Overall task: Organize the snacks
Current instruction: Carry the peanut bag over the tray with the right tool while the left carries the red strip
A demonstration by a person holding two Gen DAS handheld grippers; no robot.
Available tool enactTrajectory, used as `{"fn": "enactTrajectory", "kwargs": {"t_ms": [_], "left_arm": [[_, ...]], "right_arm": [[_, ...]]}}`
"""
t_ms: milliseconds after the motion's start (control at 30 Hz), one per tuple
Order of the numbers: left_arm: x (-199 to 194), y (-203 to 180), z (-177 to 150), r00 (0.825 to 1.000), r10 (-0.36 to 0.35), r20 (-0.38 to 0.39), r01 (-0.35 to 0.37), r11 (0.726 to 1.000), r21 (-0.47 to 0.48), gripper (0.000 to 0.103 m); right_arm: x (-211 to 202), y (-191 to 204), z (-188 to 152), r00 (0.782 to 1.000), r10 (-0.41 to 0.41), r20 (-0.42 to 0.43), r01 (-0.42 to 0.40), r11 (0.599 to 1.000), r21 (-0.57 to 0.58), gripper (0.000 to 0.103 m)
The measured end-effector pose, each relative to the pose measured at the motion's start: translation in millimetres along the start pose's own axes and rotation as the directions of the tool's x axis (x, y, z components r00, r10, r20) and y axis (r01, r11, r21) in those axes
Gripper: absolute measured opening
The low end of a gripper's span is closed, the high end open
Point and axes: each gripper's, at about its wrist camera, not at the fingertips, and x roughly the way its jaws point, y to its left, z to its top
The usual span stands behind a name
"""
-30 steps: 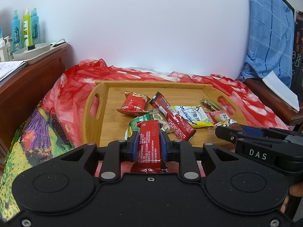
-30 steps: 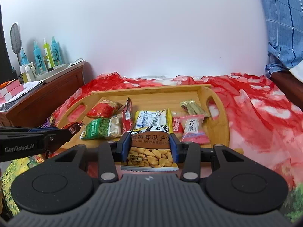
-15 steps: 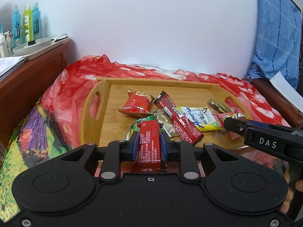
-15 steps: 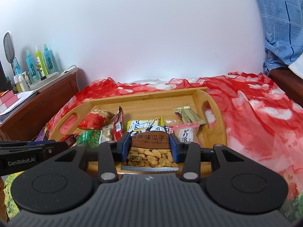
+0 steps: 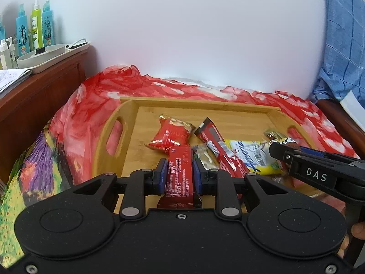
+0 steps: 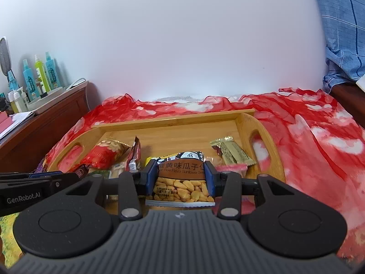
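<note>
My left gripper [image 5: 179,174] is shut on a red snack bar [image 5: 180,171], held over the near edge of the bamboo tray [image 5: 107,141]. My right gripper [image 6: 181,175] is shut on a sunflower-seed packet [image 6: 182,187], also above the tray's [image 6: 241,123] near side. In the tray lie a red puffed bag [image 5: 172,134], a long red bar [image 5: 216,146], a yellow-and-white packet [image 5: 253,153], a gold wrapper [image 6: 231,151] and a pink candy packet [image 6: 231,167]. The right gripper shows at the right edge of the left wrist view [image 5: 277,149].
The tray rests on a red-and-white cloth [image 6: 319,141] over a bed. A wooden cabinet [image 5: 38,91] at the left carries spray bottles [image 5: 34,27] and a white tray. A blue checked fabric [image 5: 342,45] hangs at the right. A person's fingers [image 5: 358,230] show at the lower right.
Both grippers have moved forward toward the tray with their snacks still held. The tray and its packets now look larger and closer.
</note>
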Motion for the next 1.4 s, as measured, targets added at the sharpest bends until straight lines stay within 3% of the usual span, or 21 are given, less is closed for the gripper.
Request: {"fn": "enactTrajectory", "kwargs": {"t_ms": [367, 767, 1033, 1400], "left_arm": [[28, -2, 13, 0.999, 0.038, -0.002, -0.038, 0.999, 0.003, 0.023], [68, 14, 68, 0.999, 0.047, 0.01, -0.047, 0.999, -0.02, 0.023], [93, 21, 65, 0.998, 0.063, -0.03, -0.064, 0.997, -0.033, 0.023], [101, 22, 65, 0.997, 0.071, -0.02, -0.072, 0.997, -0.038, 0.023]], "right_arm": [[21, -3, 7, 1.0, -0.021, 0.013, 0.022, 1.0, -0.009, 0.048], [50, -10, 35, 0.998, -0.036, 0.042, 0.037, 0.999, -0.026, 0.048], [71, -20, 31, 0.999, -0.046, 0.001, 0.046, 0.999, 0.006, 0.048], [81, -23, 28, 0.999, -0.044, -0.017, 0.045, 0.999, 0.015, 0.048]]}}
